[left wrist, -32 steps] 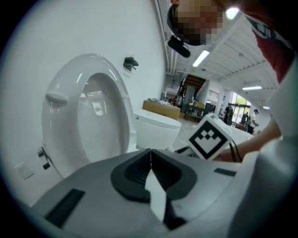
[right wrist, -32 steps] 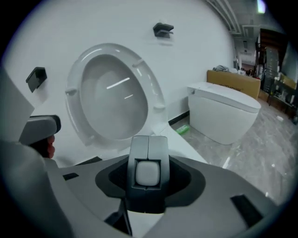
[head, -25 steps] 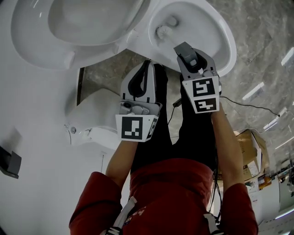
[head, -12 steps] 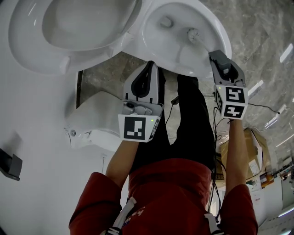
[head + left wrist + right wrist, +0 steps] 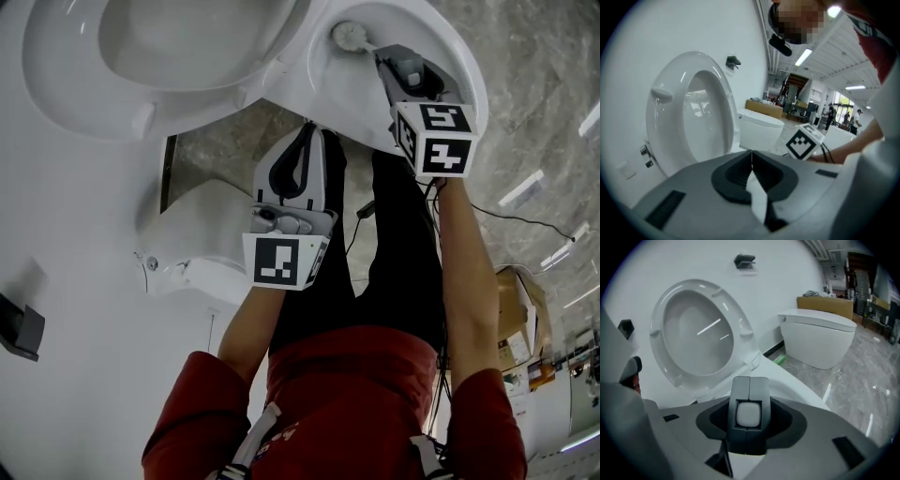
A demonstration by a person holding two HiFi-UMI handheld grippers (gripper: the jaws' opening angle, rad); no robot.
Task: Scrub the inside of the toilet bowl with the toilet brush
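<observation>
1. My right gripper (image 5: pixel 398 64) tilts steeply down into the toilet bowl (image 5: pixel 323 86). Its jaws are clamped on the toilet brush (image 5: pixel 349 35), whose head is at the bowl's far left.
2. My left gripper (image 5: pixel 307 136) hangs near the bowl's near rim, jaws pressed together and empty.

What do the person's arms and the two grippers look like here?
The left gripper and right gripper are grey shells with black-padded jaws. Each carries a white cube with black square markers. A thin black cable trails from the right one. The sleeves are red and the forearms bare.
</observation>
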